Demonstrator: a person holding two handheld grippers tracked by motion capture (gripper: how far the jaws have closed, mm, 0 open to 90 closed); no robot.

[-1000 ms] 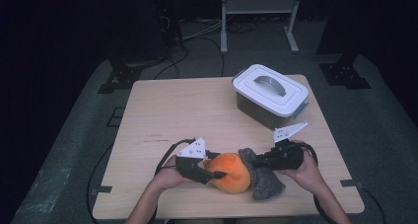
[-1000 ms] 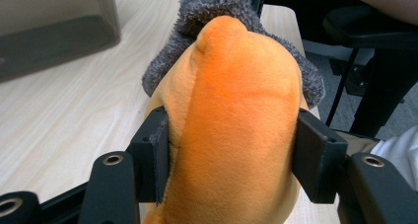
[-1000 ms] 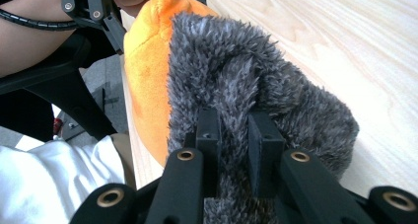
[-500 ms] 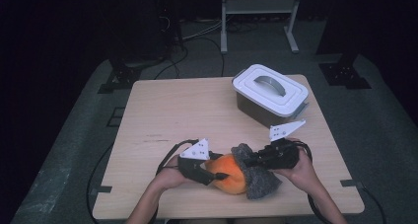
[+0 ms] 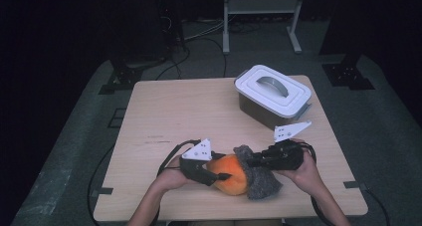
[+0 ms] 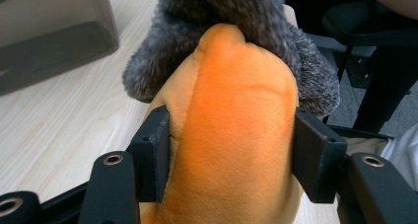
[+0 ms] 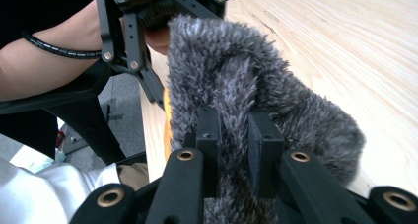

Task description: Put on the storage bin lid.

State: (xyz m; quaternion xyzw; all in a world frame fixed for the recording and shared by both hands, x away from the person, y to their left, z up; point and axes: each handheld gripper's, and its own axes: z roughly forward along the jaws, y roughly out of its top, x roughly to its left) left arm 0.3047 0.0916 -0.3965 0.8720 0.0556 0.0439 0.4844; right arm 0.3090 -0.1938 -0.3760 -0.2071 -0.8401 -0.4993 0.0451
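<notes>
An orange plush toy (image 5: 231, 175) lies near the table's front edge, with a grey fuzzy cloth (image 5: 263, 183) wrapped against its right side. My left gripper (image 5: 219, 176) is shut on the orange plush toy (image 6: 236, 135), its pads pressing both flanks. The grey fuzzy cloth (image 6: 222, 17) bulges behind the plush. From the right, my right gripper (image 5: 249, 161) pinches a fold of the grey fuzzy cloth (image 7: 276, 95) between nearly closed pads. In the right gripper view my right gripper (image 7: 236, 130) faces the left gripper (image 7: 143, 51) and the forearm behind it.
A grey box with a white handled lid (image 5: 273, 94) stands at the table's back right, and its dark wall (image 6: 49, 31) is close in the left gripper view. The wooden table (image 5: 174, 116) stretches out to the left and back. Cables trail off the front edge.
My right gripper has edged a little to the left with the grey cloth, and a fold of it now stands up against the orange plush. The left gripper has kept still.
</notes>
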